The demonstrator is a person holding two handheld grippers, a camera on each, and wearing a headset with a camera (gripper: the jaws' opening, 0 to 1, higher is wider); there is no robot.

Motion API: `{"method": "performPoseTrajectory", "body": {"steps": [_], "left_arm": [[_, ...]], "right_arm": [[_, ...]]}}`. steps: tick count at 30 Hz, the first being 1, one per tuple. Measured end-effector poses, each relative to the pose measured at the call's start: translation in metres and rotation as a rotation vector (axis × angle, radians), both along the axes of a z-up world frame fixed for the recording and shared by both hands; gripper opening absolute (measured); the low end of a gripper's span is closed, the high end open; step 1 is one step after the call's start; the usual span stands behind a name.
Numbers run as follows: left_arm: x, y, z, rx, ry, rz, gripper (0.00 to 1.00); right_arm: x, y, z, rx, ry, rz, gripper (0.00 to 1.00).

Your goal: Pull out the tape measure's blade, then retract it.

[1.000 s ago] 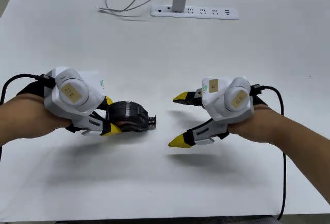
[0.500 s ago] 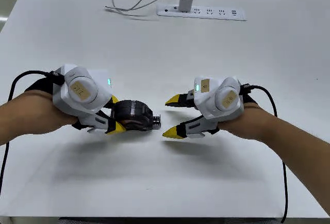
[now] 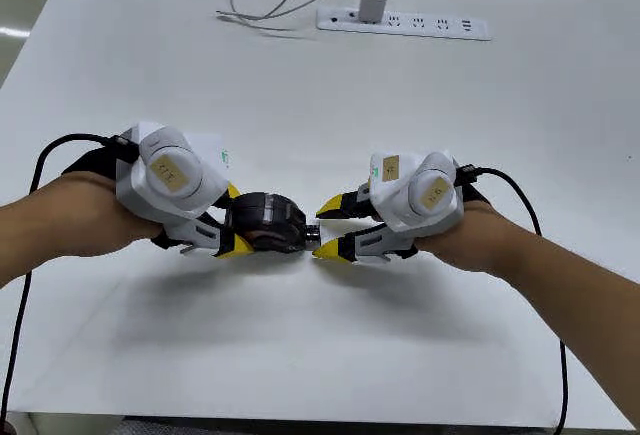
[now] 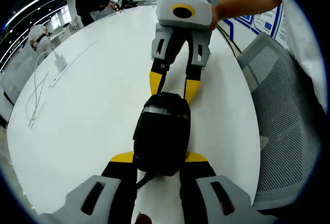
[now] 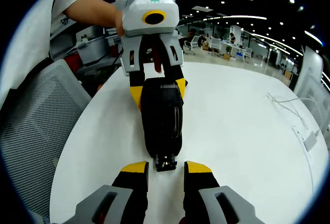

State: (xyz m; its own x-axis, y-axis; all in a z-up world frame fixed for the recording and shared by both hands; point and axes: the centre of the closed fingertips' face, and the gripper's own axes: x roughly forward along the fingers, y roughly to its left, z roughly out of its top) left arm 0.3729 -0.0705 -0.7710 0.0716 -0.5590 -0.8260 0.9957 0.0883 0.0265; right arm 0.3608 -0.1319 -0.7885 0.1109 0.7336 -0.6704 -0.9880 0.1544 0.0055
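**Change noted.** The left gripper (image 3: 235,220) is still clamping the tape measure (image 3: 268,223) and is keeping it low over the white surface (image 3: 320,105), much as a second ago. The right gripper (image 3: 327,227), which was hanging well apart from the tape measure then, is now closing in from the right. Its jaws are narrowing as it comes, and its yellow tips are now reaching the front end of the case. Judgement: the approach is ending and the pinch on the blade end is the step now beginning. No blade is drawn out yet, so both the pull and the retraction are still to do.

**Left gripper, state.** In the left gripper view, the left gripper (image 4: 160,157) is holding the rear of the black tape measure (image 4: 162,131), one jaw pressing on each side of the case.

**Tape measure, position.** It is lying lengthwise between the two grippers, its back held in the left jaws and its front pointing at the right gripper (image 4: 174,86). The blade end (image 3: 313,237) is sticking out just slightly from the front of the case.

**Right gripper, state.** In the right gripper view, the right gripper (image 5: 166,168) is standing with its jaws apart. The blade end (image 5: 165,162) is sitting in the gap between the two tips, and the tape measure (image 5: 161,116) is stretching away beyond them. A sliver of gap is showing on each side, so the jaws are not yet gripping. Whether a tip is touching the case cannot be told.
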Motion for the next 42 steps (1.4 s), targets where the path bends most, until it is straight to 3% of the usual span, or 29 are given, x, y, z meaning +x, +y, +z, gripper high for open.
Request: {"method": "performPoseTrajectory", "body": {"steps": [14, 33, 35, 42], "left_arm": [[0.0001, -0.0006, 0.0000, -0.008, 0.002, 0.001, 0.27], [0.0002, -0.0004, 0.0005, -0.018, 0.002, 0.010, 0.26], [0.0005, -0.0004, 0.0007, -0.023, -0.016, -0.010, 0.26], [0.0005, -0.0006, 0.0006, -0.039, -0.007, -0.009, 0.26]], "right_arm": [[0.0002, 0.0067, -0.0020, 0.020, -0.002, 0.019, 0.12], [0.0004, 0.0071, -0.0026, 0.030, -0.021, 0.025, 0.11], [0.0004, 0.0071, -0.0027, 0.030, -0.022, 0.025, 0.11], [-0.0013, 0.0060, -0.0026, 0.031, -0.019, 0.014, 0.10]]}}
